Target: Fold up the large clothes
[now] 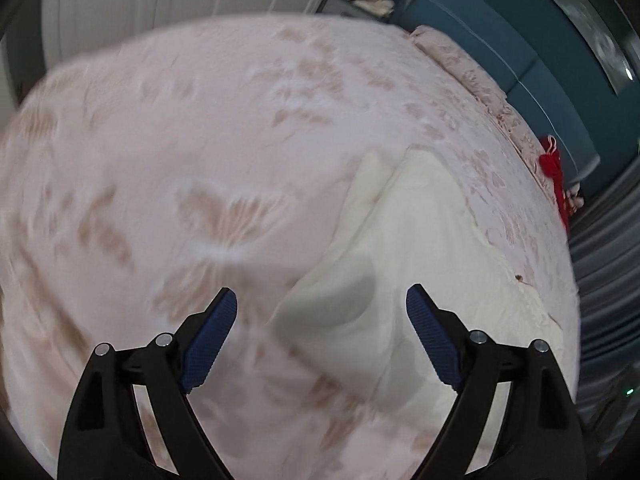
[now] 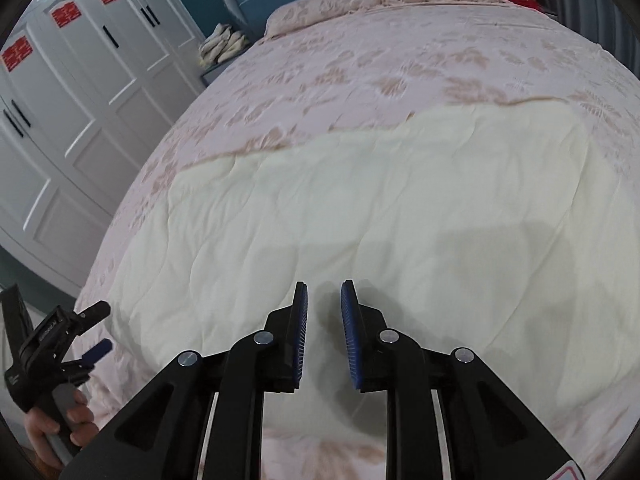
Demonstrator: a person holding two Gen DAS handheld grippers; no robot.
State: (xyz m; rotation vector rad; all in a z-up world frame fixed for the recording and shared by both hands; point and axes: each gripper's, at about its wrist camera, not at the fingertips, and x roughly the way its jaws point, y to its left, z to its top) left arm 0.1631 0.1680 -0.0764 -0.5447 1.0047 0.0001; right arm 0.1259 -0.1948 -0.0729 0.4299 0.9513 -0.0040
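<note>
Both tongs (image 1: 322,304) (image 2: 324,300) hover empty above the cream garment (image 2: 360,208).

Cream garment (image 2: 360,200): soft matt cloth, quilted. Bedspread (image 2: 400,64): woven floral cloth. Wardrobe (image 2: 80,100): smooth painted panels. Pads (image 2: 348,340): ribbed blue rubber.

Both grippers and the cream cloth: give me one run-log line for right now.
left gripper: open, empty | right gripper: narrow gap, nothing between fingers | cream cloth: flat on bed | grasp: none
</note>
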